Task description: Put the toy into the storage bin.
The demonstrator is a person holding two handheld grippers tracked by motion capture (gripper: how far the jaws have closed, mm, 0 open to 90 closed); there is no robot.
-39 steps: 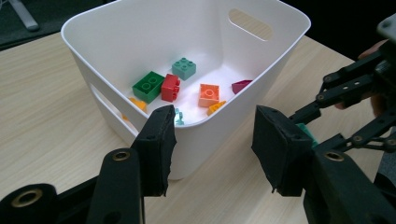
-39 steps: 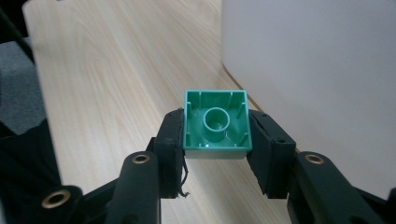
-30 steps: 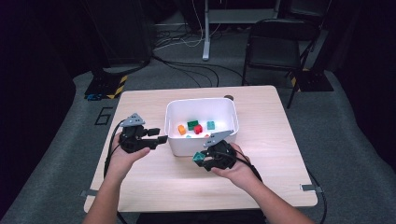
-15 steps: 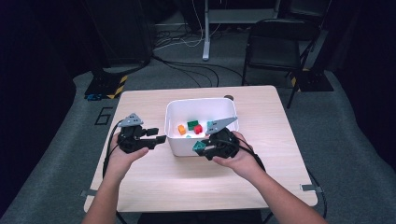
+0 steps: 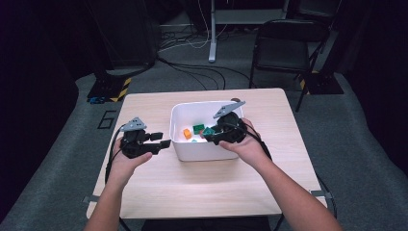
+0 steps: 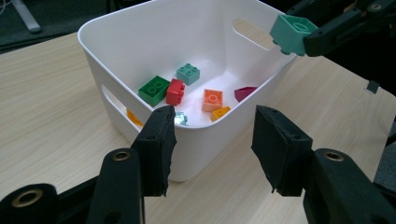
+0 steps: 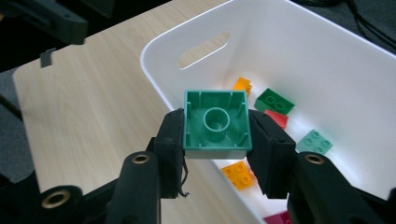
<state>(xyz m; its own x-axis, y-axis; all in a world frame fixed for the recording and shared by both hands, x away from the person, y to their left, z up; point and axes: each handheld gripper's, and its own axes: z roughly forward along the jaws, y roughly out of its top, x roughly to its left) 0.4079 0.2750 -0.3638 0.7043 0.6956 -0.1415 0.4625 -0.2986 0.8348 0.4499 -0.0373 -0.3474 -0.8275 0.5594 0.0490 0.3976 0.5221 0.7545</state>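
Starting from the left: left gripper [image 5: 166, 143] parked on the table [image 5: 144, 192] just beside the white bin [image 5: 202, 153], jaws standing apart with nothing between them. Seen from its own camera, pointing straight at the bin's near wall, fingers [image 6: 156, 147] well clear of it.

Moving right, into the bin: a handful of bricks already lying on the floor of it. Dark green brick [image 6: 154, 90] touching the red brick [image 6: 175, 91], a mint brick [image 6: 188, 73] just behind those, orange brick [image 6: 212, 100] in the middle, a smaller yellow-orange piece [image 6: 219, 113] beside it, maroon piece [image 6: 244, 93] toward the far side.

Further right: right gripper [image 5: 208, 136] hanging over the bin's right edge, clamped on a teal-green brick [image 7: 215, 122], hollow underside facing its camera. Same brick [image 6: 291, 32] visible from the left gripper view, up above the rim, not yet in.

Progress guess: looks like sorting bricks into the bin, well underway. Several in, one in the air, drop not yet made. No loose bricks spotted on the tabletop, so possibly the last one, but can't swear to it.

Hard to make out: another small pale piece and an orange bit tucked behind the left jaw and the handle slot, partly hidden. Bin's near inside wall blocked by the right hand in the high view. Front edge of the table cut off behind the forearms.
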